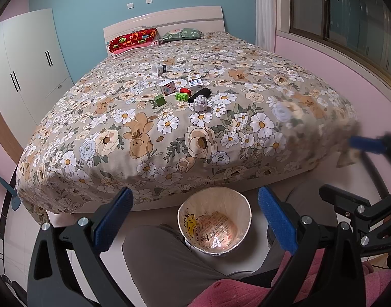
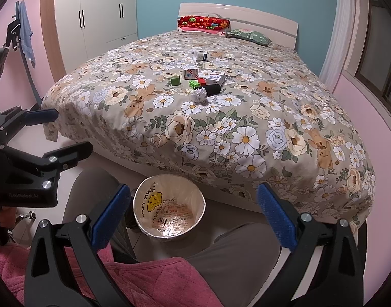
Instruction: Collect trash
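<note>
A small trash bin [image 1: 242, 204] lined with a plastic bag stands on the floor at the foot of the bed; it also shows in the right wrist view [image 2: 201, 204]. On the floral bedspread lie a crumpled paper ball [image 1: 201, 104] [image 2: 198, 94], a black cylinder [image 1: 201, 94] [image 2: 212, 89], small cartons [image 1: 167, 87] [image 2: 215, 77], green and red blocks [image 1: 182, 96] [image 2: 175, 80] and a white cup [image 1: 159, 69] [image 2: 200, 56]. My left gripper [image 1: 195, 220] is open and empty above the bin. My right gripper [image 2: 192, 216] is open and empty, also near the bin.
The bed [image 1: 169, 133] fills the middle, with a red pillow [image 1: 132, 39] and a green pillow [image 1: 181, 34] at the headboard. A white wardrobe [image 1: 29, 58] stands left. A window [image 1: 348, 12] is at right. The person's legs [image 1: 159, 263] flank the bin.
</note>
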Tool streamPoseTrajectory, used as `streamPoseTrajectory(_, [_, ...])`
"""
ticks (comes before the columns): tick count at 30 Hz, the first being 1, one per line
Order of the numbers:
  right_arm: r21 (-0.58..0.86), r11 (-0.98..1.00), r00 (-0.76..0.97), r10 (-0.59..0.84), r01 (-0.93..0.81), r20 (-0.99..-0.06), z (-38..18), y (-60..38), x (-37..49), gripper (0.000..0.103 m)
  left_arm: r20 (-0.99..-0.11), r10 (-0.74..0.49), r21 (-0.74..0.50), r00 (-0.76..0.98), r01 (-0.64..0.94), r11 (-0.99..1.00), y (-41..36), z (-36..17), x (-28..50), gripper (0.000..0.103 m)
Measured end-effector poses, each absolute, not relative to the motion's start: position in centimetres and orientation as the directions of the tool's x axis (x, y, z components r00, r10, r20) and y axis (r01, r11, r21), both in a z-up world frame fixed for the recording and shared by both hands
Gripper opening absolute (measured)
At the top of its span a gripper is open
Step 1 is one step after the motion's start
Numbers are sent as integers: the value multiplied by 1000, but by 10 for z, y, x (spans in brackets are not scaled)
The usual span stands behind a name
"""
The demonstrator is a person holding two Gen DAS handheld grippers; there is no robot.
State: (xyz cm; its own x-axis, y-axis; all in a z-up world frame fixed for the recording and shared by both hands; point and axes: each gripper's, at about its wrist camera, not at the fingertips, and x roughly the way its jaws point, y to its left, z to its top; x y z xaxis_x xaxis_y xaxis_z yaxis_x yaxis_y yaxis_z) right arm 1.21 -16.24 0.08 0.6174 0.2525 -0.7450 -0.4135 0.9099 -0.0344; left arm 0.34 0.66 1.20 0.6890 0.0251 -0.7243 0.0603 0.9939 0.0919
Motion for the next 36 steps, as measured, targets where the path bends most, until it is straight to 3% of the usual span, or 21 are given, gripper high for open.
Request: streamPoseTrajectory(36, [-51,904,613,246,-425,-751,-8,-162,35,97,-774,-3,33,633,45,998,9,-6,31,99])
